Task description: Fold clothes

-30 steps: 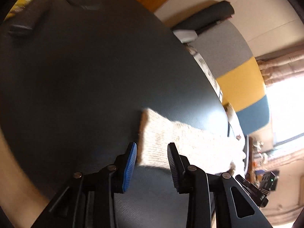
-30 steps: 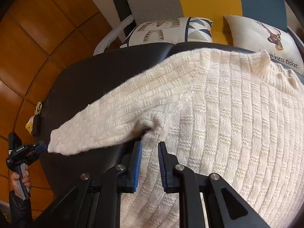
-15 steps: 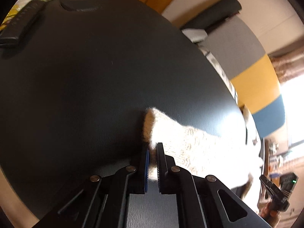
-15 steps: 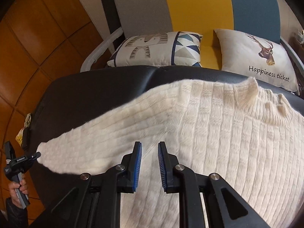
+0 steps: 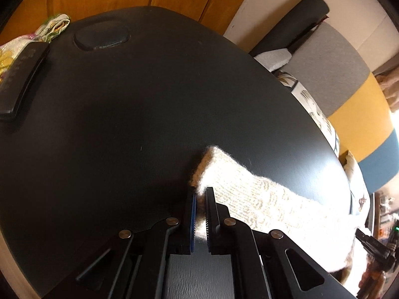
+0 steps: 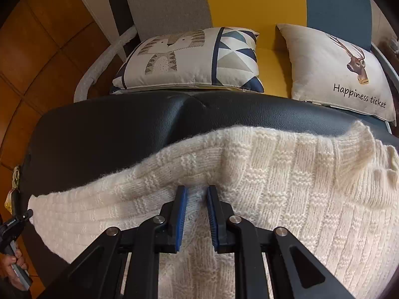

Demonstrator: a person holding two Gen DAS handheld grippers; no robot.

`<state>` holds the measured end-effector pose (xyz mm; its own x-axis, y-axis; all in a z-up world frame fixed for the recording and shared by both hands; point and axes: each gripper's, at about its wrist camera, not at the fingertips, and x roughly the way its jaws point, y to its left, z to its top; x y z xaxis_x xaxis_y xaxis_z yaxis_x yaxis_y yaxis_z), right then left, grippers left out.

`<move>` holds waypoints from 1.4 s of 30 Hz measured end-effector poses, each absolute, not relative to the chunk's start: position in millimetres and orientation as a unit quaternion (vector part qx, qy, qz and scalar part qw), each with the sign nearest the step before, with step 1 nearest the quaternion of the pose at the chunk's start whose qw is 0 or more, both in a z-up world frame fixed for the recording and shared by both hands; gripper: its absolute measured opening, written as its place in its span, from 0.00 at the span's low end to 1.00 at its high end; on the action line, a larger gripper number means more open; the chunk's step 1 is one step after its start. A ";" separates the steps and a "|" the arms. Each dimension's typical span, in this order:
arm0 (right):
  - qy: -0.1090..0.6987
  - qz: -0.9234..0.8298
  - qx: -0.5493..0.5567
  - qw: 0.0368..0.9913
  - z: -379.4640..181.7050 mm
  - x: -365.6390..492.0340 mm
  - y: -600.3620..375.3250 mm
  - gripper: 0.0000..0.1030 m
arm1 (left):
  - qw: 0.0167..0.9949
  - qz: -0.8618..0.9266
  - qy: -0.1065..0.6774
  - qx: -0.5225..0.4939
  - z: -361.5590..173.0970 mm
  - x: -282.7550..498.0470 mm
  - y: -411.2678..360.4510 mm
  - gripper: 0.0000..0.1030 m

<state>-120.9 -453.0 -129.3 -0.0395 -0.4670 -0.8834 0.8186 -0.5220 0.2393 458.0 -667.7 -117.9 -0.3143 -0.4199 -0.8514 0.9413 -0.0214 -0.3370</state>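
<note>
With both claws on sweater (image 6: pixel 286 186)

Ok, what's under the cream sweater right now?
The cream knit sweater lies on the black leather table, which shows bare beyond its sleeve. Whatever may sit beneath the knit itself is covered and cannot be seen.

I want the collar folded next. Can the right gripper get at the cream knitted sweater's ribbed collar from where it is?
Probably yes: the right gripper is pinching the cream knitted sweater near the armpit; once released, nothing lies between it and the ribbed collar.
</note>
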 end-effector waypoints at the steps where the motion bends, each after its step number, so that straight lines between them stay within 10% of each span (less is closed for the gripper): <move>1: 0.167 -0.701 0.520 0.459 -129.6 -121.4 -455.0 0.15 | 0.519 -0.657 0.471 0.278 -118.3 457.1 -672.0 0.06; 10: 0.125 -0.654 0.524 0.531 -97.4 -93.7 -402.2 0.16 | 0.519 -0.663 0.460 0.284 -95.2 455.1 -675.0 0.08; 24: 0.159 -0.649 0.549 0.502 -115.1 -14.4 -159.6 0.16 | 0.151 -0.819 0.394 0.388 -83.9 344.1 -417.0 0.13; 42: 0.239 -0.716 0.514 0.407 -132.0 -17.2 -75.2 0.13 | 0.153 -0.832 0.381 0.373 -82.5 317.4 -316.3 0.00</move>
<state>-17.2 -75.2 -132.0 -0.1405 -0.3384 -0.9305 0.8285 -0.5547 0.0766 317.4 -316.3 -82.5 -0.6749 0.0300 -0.7373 0.5384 -0.6633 -0.5197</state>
